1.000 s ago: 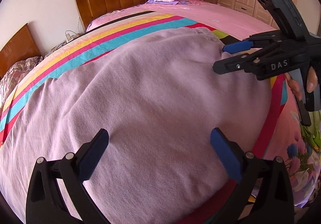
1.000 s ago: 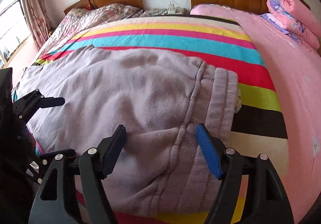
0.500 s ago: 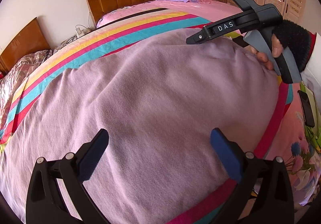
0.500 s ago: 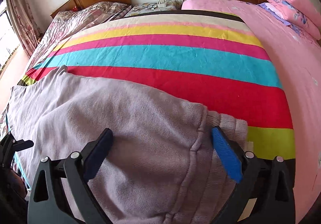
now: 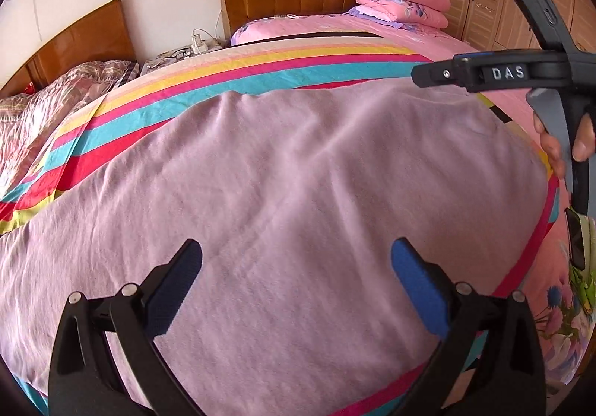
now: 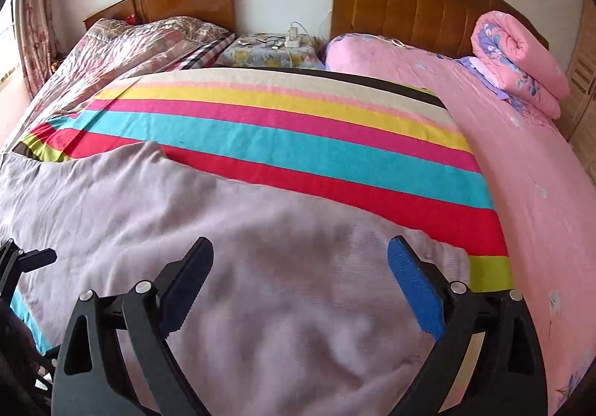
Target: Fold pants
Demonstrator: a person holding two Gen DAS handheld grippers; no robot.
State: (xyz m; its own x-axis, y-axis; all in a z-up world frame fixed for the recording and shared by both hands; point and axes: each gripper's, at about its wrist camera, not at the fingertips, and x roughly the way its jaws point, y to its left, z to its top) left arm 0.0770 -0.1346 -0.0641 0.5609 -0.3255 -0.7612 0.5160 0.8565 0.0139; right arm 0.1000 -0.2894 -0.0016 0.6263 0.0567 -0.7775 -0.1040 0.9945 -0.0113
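Lilac pants (image 5: 298,174) spread flat on the striped blanket (image 6: 298,140), on the bed (image 6: 540,174). Long axis running left-right across both views: waistband end out to the right by the lime stripe, legs trailing off left past the frame edge.

Left gripper (image 5: 296,282) hovering over the middle of the cloth, fingers (image 5: 417,285) spread wide, nothing in them. Right gripper (image 6: 300,285) same story, wide open and empty, sitting over the waistband end. So right clearly nearer the waist, left nearer the leg side. Pants lying straight below and ahead of both sets of fingers, not off to one side.

Guessing next step is a pinch at an edge to fold over, so probably a drop down onto the near hem first.

Hard to make out:
- cloth right under the right fingers is blurry, can't tell about touching or just above
- leg cuffs cut off at the left, not seen
- near edge of the pants hidden behind both gripper bodies
- right gripper in the left view seen side-on, so gap not readable there, only from its own camera
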